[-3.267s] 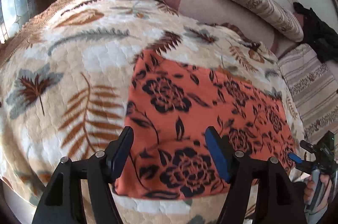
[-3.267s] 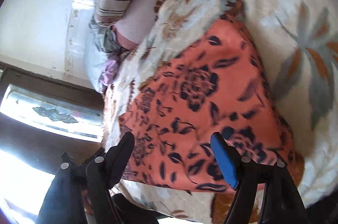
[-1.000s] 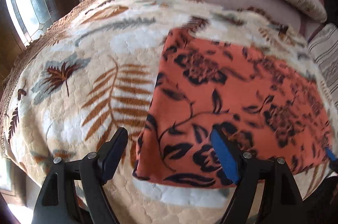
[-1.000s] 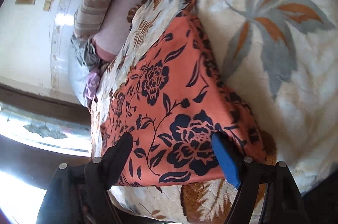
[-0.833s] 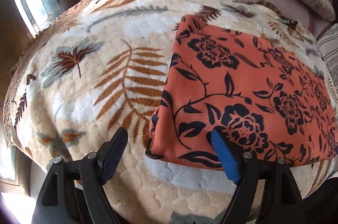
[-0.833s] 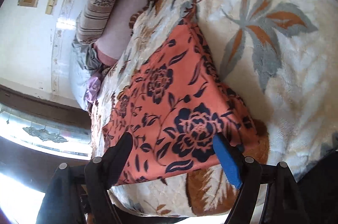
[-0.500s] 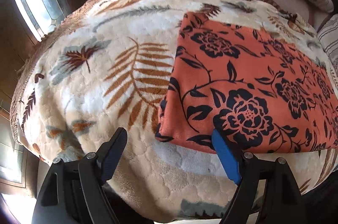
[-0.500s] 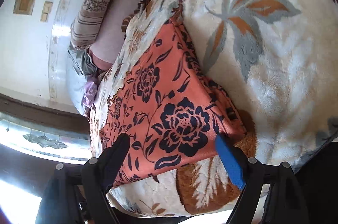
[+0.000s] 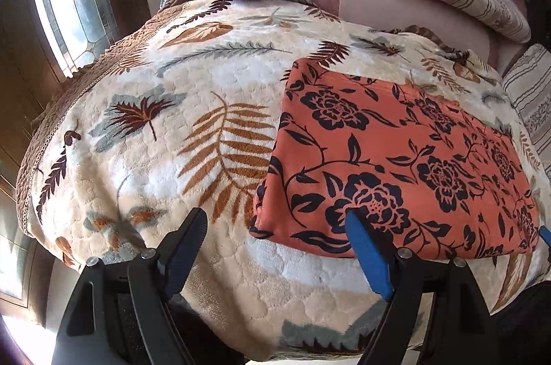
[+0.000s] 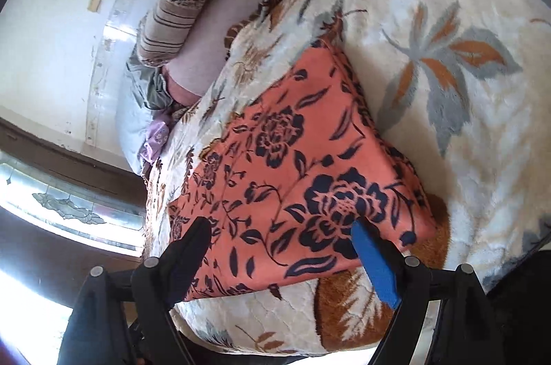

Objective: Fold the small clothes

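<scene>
We have the orange cloth (image 9: 396, 158) lying flat on the blanket (image 9: 172, 131) of the bed, a rectangle folded at least once, by the doubled thickness at its near edge. Its long axis runs across us, from one gripper to the other.

Our left gripper (image 9: 275, 229) hangs over the cloth's near left corner, jaws spread with nothing between them; the corner sits just ahead of its blue finger. Our right gripper (image 10: 282, 237) hangs over the near right corner, and its jaws have just been opening, with no cloth pinched. Both stand clear above the cloth, each about equally close to its own corner.

We judge the next fold would bring one short end over the other, so either gripper would start at its own end.
</scene>
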Tool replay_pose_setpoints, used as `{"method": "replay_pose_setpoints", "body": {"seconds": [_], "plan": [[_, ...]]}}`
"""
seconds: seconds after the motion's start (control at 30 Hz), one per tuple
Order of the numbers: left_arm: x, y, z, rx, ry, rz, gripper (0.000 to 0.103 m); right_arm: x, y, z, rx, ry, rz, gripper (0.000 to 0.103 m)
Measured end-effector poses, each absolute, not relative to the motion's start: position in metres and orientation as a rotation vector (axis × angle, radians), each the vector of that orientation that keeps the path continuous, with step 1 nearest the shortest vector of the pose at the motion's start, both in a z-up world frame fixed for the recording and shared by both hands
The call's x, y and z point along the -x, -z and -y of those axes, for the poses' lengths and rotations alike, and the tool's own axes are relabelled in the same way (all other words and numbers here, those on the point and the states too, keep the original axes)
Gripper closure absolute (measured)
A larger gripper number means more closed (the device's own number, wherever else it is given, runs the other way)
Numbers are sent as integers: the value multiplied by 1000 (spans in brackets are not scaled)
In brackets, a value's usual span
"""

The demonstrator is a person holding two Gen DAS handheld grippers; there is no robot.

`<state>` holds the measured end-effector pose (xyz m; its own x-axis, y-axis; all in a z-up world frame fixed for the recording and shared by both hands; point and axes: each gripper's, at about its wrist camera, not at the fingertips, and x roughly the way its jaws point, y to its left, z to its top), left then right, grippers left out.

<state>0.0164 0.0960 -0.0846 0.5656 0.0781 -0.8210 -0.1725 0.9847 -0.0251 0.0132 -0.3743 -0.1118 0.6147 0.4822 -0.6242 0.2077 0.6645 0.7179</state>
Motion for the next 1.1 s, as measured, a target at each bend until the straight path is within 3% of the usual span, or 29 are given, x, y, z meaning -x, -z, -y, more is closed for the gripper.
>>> {"method": "replay_pose_setpoints", "body": {"seconds": [0.13, 0.37, 0.57, 0.67, 0.8, 0.93, 1.1], "plan": [[-19, 78, -95, 116, -137, -939, 20, -18, 146, 381, -901, -79, -1033, 17], [-21, 79, -93, 127, -137, -945, 20, -15, 116, 371, -863, -174, -923, 17], [-30, 77, -87, 111, -132, -926, 20, -13, 145, 386, -945, -96, -988, 17], [-41, 90, -93, 131, -152, -945, 20, -14, 128, 380, -907, -121, -974, 17], [-57, 138, -100, 72, -219, -1121, 20, -24, 121, 371, -847, -158, -958, 17], [-45, 126, -108, 120, -208, -1076, 20, -23, 144, 378, -904, -86, -1043, 17], [-46, 92, -100, 109, -170, -974, 20, -48, 111, 366, -851, -169, -996, 16]]}}
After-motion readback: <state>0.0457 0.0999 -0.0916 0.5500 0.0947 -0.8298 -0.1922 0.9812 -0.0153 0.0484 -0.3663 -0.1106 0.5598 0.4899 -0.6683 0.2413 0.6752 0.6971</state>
